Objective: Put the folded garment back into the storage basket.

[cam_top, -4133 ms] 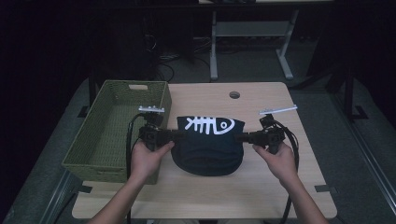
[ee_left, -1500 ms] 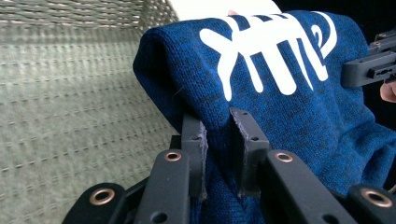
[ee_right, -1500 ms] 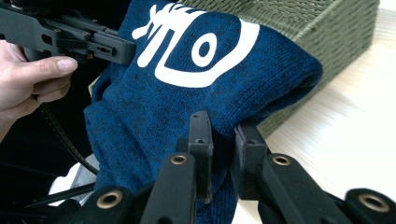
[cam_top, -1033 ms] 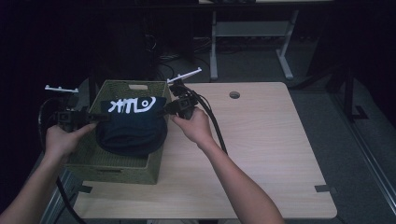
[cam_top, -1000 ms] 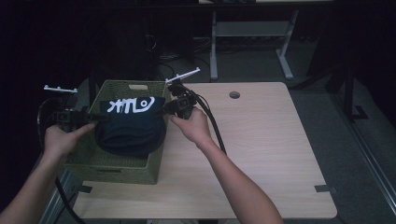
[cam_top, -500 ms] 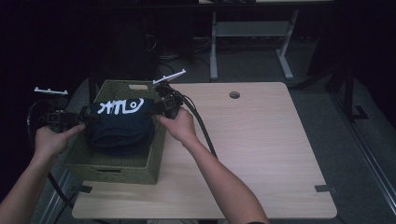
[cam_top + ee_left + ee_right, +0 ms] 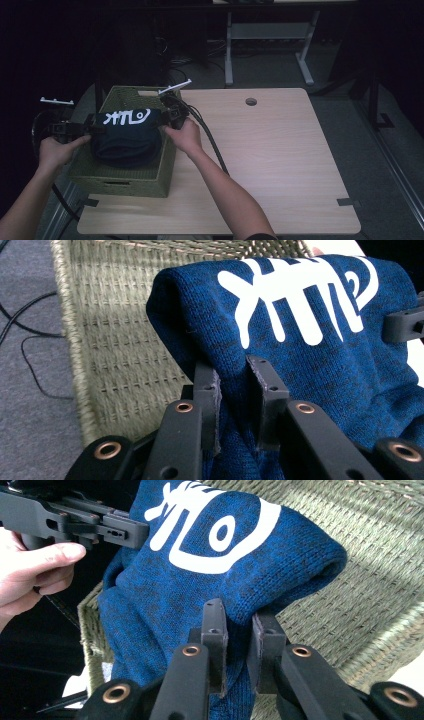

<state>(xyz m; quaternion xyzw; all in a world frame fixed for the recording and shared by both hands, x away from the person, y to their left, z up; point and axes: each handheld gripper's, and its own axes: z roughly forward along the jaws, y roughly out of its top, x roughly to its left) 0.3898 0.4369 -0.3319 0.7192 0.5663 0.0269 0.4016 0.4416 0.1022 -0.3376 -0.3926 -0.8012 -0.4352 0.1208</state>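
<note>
both grippers, left [image 7: 232, 390] and right [image 7: 240, 630], are pinching opposite ends of the folded blue sweater [image 7: 127, 135], holding it inside the green basket [image 7: 120, 177] at the table's [image 7: 280, 165] left edge. lowering step; next likely needs jaws releasing once it is resting on the bottom.

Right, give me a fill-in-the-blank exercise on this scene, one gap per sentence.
1. The blue garment hangs over the green woven ____.
2. The white print on the garment shows a fish ____.
3. The left gripper and the right gripper each have their jaws shut on the ____.
4. The basket stands on the wooden ____.

Missing words: basket; skeleton; garment; table
</note>
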